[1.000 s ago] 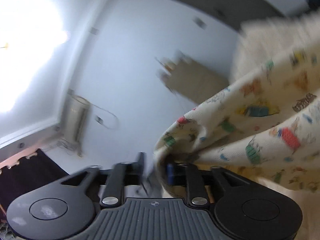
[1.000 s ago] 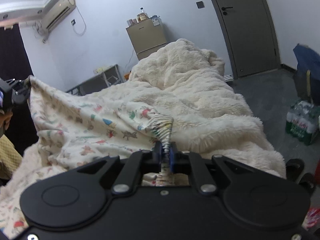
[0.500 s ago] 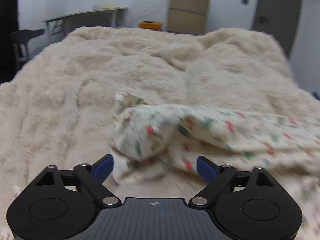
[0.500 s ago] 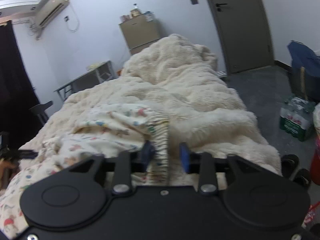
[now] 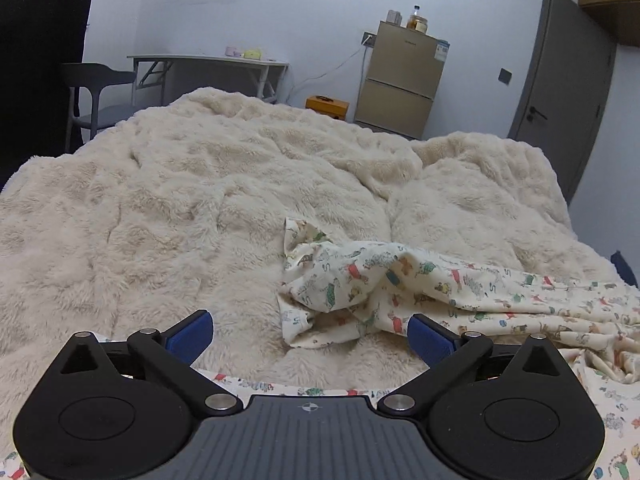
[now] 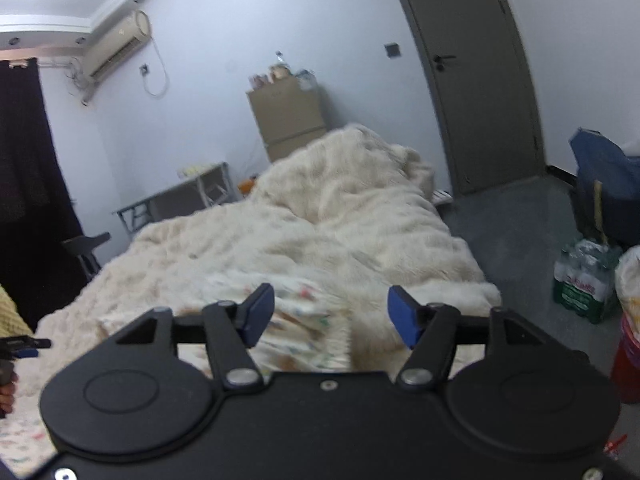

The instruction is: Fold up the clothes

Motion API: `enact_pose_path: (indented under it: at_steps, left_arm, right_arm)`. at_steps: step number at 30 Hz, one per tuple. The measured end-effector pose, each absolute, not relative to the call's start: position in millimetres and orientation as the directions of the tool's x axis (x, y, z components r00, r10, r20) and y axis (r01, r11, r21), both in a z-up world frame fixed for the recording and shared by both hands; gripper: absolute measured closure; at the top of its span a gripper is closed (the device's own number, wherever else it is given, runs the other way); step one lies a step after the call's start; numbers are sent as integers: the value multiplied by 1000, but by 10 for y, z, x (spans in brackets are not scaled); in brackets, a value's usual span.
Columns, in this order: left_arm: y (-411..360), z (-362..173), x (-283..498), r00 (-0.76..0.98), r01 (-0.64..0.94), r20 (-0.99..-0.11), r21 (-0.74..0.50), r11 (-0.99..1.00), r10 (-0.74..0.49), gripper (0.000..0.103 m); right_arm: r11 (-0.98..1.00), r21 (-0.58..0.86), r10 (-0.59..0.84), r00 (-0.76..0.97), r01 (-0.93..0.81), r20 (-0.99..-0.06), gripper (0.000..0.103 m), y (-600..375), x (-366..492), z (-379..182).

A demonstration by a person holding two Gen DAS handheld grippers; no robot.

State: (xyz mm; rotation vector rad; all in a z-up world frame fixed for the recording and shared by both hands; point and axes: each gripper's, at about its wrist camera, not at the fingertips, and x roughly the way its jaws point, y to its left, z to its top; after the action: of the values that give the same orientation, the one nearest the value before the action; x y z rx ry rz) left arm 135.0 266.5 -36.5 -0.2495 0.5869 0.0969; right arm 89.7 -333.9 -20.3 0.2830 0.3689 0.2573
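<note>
Left wrist view: printed garment lies on the fleece-covered bed, bunched at its near-left end and spread out toward the right edge of the picture.
Left tool: jaws opening, standing wide; nothing between the blue pads, the crumpled end of the garment lies just beyond them, not touched.
Right wrist view: right tool points over the same garment, which lies on the bed below and ahead of it.
Right tool state: jaws opening; cloth shows in the gap but the pads do not press on it, so it is released.
Task thing, location: on the bed, near edge, free of both tools.
Progress, done: judged as one fold laid down, since cloth lies doubled over itself at the left end and both tools are letting go.
Progress, left: garment is wrinkled and uneven, not a neat packet; smoothing and further folds appear necessary.
Hidden: nearest part of the garment is covered by both tool bodies; its right side runs out of the left view.
Hard to make out: right view is blurred, so the hem and layering of the cloth cannot be read; type of garment cannot be told.
Cut off: a hand holding a dark object at the left edge of the right view, mostly out of frame.
</note>
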Motion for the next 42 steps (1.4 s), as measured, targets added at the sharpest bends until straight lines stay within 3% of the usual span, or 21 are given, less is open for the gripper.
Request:
enact_pose_path:
  at_steps: [4, 7, 10, 29, 37, 39, 42]
  left_arm:
    - [2558, -448, 1385, 820, -142, -572, -191, 971, 7, 0]
    - [2489, -507, 1407, 815, -125, -579, -175, 977, 0, 0]
    - [2455, -552, 1414, 807, -117, -590, -157, 981, 2, 0]
    - [2550, -603, 1349, 794, -126, -608, -177, 976, -7, 0]
    - [2906, -782, 1692, 749, -160, -656, -307, 938, -87, 1]
    - [2982, -830, 1925, 731, -177, -681, -264, 948, -53, 1]
    - [2855, -917, 2332, 693, -153, -713, -7, 988, 102, 2]
  right_arm:
    - [902, 313, 395, 860, -297, -322, 24, -3139, 851, -176]
    - [922, 227, 385, 819, -315, -426, 24, -2872, 944, -400]
    - [924, 208, 382, 800, -321, -463, 25, -2788, 972, -498]
    - [928, 256, 359, 839, -273, -408, 24, -3161, 916, -290]
    - [926, 316, 336, 834, -207, -437, 24, -3416, 1237, -318]
    - [915, 353, 348, 828, -197, -439, 24, -3442, 1314, -348]
    - [915, 355, 349, 820, -193, -454, 24, -3393, 1362, -378]
